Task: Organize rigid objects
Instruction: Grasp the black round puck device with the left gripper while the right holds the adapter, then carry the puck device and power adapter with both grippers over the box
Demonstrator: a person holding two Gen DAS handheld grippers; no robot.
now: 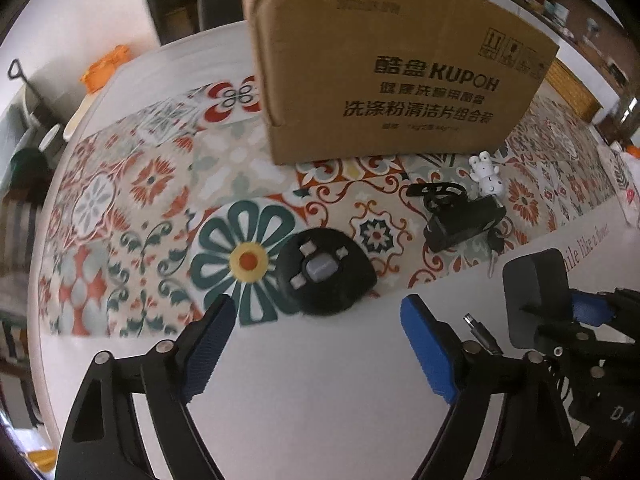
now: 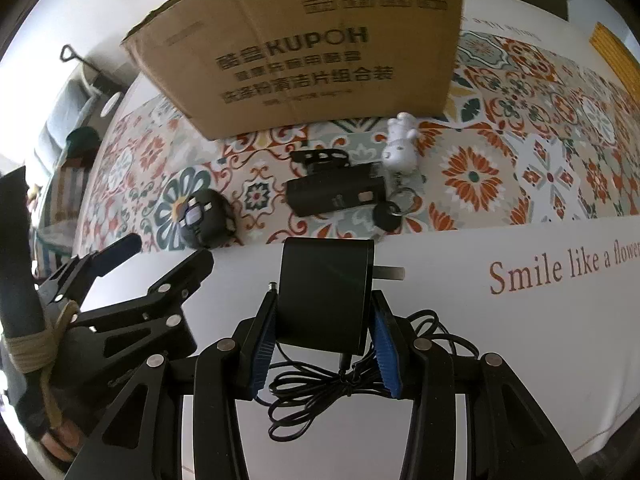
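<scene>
Surface: white table with one patterned floral cloth across the middle; printed words "Smile like a flower" along the cloth's near edge.
Right gripper: nearest in the right wrist view; blue pads pressed against both sides of one black power adapter; adapter upright, one metal prong pointing right.
Adapter cable: one thin black cord, bundled in loops under the adapter, between the gripper arms.
Left gripper: fingers spread wide, pinching nothing; poised over bare white table just short of the cloth edge.
Round black piece: one, just ahead of the left gripper, at the cloth's near edge, overlapping a green flower print; grey block at centre, three small pale squares around it.
Black boxy device: one, on the cloth right of the round piece, with a strap-like mount at its far end.
Black key fob: one, on a ring, just beside the device's right end.
White figurine: one, lying on the cloth beyond the device, near the box.
Cardboard box: one, farthest back, standing on the cloth, printed "KUPOH" with Chinese text and four handling symbols.
</scene>
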